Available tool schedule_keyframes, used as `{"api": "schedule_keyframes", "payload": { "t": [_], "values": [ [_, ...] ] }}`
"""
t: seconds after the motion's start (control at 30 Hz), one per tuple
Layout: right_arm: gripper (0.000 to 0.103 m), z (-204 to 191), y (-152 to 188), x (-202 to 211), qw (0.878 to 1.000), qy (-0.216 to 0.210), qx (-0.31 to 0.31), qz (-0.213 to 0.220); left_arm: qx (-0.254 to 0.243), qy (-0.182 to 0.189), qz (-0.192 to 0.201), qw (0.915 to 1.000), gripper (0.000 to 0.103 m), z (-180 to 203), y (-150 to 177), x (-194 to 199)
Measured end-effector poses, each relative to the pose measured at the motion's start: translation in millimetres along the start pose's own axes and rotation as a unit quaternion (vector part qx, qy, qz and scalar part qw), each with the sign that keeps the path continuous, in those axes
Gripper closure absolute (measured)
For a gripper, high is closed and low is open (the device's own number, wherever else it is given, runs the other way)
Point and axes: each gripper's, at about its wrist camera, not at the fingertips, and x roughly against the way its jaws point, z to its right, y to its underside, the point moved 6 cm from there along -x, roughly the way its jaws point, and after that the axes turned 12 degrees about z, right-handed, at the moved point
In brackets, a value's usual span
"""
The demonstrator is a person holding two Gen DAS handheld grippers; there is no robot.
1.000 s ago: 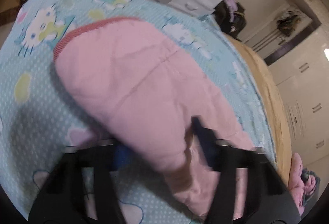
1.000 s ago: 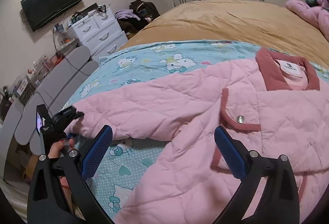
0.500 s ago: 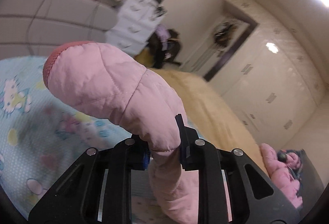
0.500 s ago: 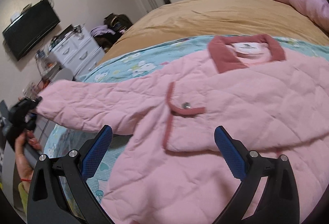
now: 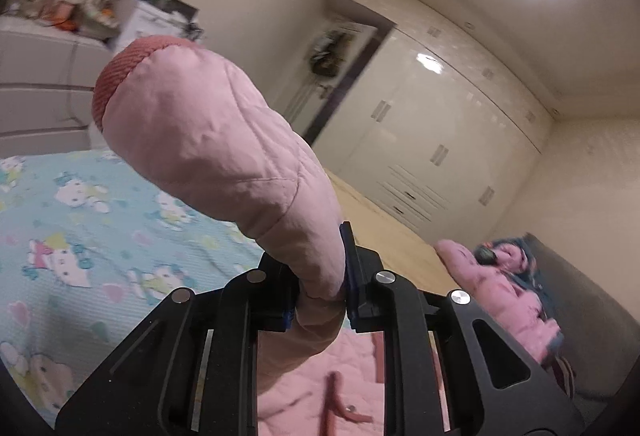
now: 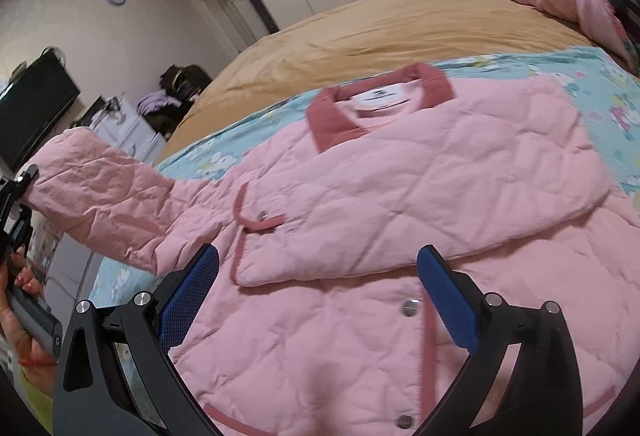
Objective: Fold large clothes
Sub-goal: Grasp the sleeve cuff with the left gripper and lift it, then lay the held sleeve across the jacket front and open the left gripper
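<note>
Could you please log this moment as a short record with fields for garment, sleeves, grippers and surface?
garment: pink quilted jacket, front up, collar away from the right camera
left sleeve: lifted off the bed, clamped in the left gripper
other sleeve: already folded across the chest
right gripper: open, above the jacket front, holding nothing
surface: blue cartoon sheet over a tan bedspread

The left gripper (image 5: 320, 276) is raised off the bed, its jaws clamped tight on the pink jacket's sleeve (image 5: 224, 140). The right gripper (image 6: 318, 300) hovers over the jacket's front, jaws spread wide and gripping nothing.
</note>
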Motion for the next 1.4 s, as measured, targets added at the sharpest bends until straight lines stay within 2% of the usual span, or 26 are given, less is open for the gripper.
{"api": "schedule_keyframes", "payload": {
  "t": [0.2, 0.37, 0.57, 0.8, 1.0, 1.13, 1.23, 1.27, 1.4],
  "values": [
    [0.004, 33, -8, 13, 0.999, 0.016, -0.036, 0.025, -0.032, 0.044, -0.013, 0.9984, 0.092, 35, 16, -4],
    [0.004, 60, -17, 19, 0.996, 0.024, -0.076, 0.048, -0.033, 0.085, -0.036, 0.9952, 0.092, 58, 33, -6],
    [0.004, 90, -33, 25, 0.990, 0.038, -0.115, 0.078, -0.040, 0.146, -0.074, 0.9856, 0.093, 88, 67, -9],
    [0.004, 128, -27, 28, 0.982, 0.057, -0.157, 0.082, -0.067, 0.200, -0.124, 0.9697, 0.093, 125, 116, -14],
    [0.004, 159, -30, 45, 0.972, 0.073, -0.196, 0.109, -0.092, 0.231, -0.188, 0.9500, 0.093, 147, 172, -17],
    [0.004, 181, -32, 58, 0.963, 0.087, -0.222, 0.128, -0.124, 0.244, -0.230, 0.9338, 0.093, 161, 214, -14],
    [0.004, 195, -30, 63, 0.956, 0.093, -0.245, 0.133, -0.155, 0.250, -0.260, 0.9196, 0.093, 169, 247, -9],
    [0.004, 198, -29, 64, 0.955, 0.094, -0.249, 0.133, -0.170, 0.252, -0.277, 0.9115, 0.093, 172, 264, -7],
    [0.004, 212, -27, 68, 0.948, 0.092, -0.273, 0.133, -0.220, 0.259, -0.306, 0.8892, 0.092, 179, 301, 5]
  ]
}}
